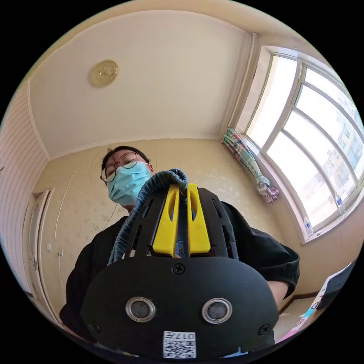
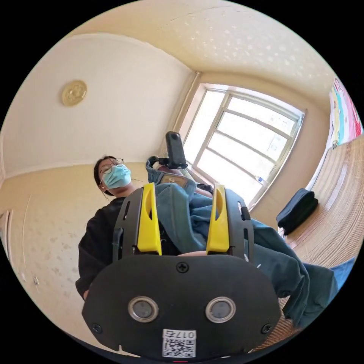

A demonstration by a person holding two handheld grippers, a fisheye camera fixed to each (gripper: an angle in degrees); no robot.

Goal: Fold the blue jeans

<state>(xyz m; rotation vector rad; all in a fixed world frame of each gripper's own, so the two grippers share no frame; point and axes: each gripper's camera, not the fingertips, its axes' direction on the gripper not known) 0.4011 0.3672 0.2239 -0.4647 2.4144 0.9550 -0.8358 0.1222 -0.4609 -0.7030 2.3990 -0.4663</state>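
Left claw (image 1: 182,197) pinches a blue jeans (image 1: 159,184) edge; right claw (image 2: 184,206) spread around denim, beneath cream ceiling (image 1: 151,76), near bright window (image 2: 242,148).

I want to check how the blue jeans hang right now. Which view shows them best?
The right gripper view: the blue jeans drape between the open jaws of the right hand-held gripper and trail toward the mat. The left gripper view gives just a rolled edge of denim pinched in the left hand-held gripper.

Bright window (image 1: 311,144), cream walls (image 1: 189,159), round ceiling light (image 1: 104,72).
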